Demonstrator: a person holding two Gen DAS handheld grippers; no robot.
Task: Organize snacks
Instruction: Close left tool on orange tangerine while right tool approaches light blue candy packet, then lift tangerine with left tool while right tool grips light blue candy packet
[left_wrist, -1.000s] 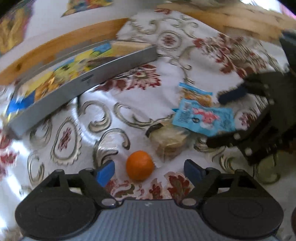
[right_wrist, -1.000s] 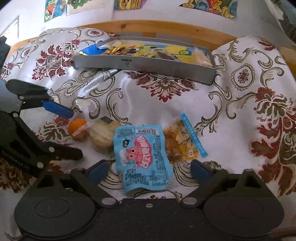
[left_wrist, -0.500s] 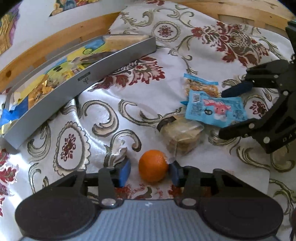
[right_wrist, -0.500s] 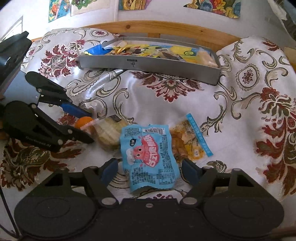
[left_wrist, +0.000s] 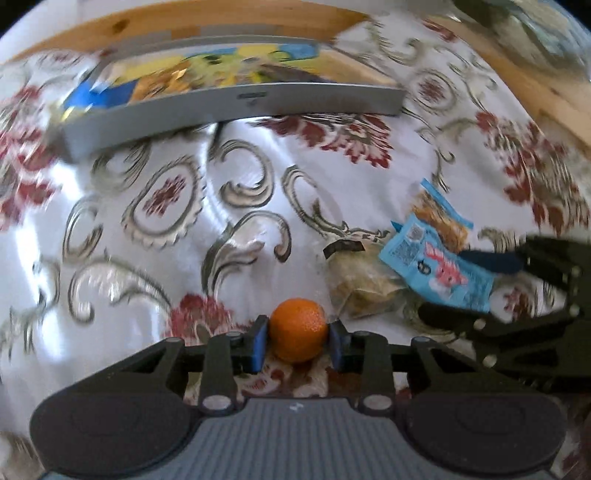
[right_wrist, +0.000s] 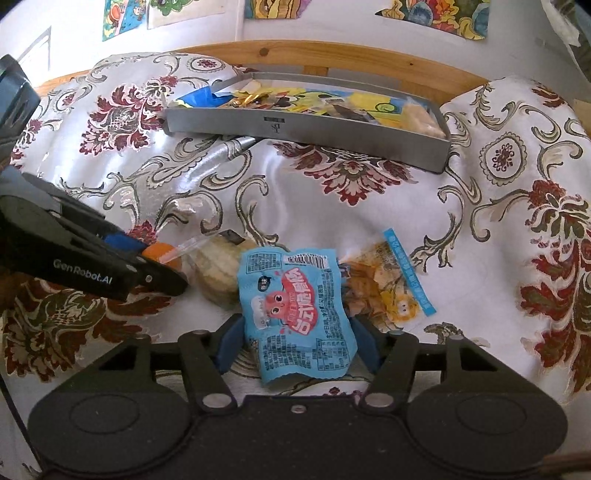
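Through the left wrist camera I see my left claw (left_wrist: 297, 341) clamped on the orange (left_wrist: 298, 329), both blue pads pressed to its sides at 6 o'clock. Just beside the orange, toward 3 o'clock, lies a clear-wrapped cake (left_wrist: 364, 286), and past it the blue packet (left_wrist: 436, 266) sits between the fingers of my right claw (left_wrist: 476, 288). The tray (left_wrist: 236, 107), full of snacks, stands at 12 o'clock on the table (left_wrist: 184, 206).

Through the right wrist camera my right claw (right_wrist: 297, 341) has its pads against the blue packet (right_wrist: 295, 314), gripping its lower half at 6 o'clock. A yellow packet (right_wrist: 388, 288) touches it toward 3 o'clock. The left claw (right_wrist: 155, 258) holds the orange (right_wrist: 162, 253) at 9 o'clock. The tray (right_wrist: 306, 129) is well apart at 12 o'clock.
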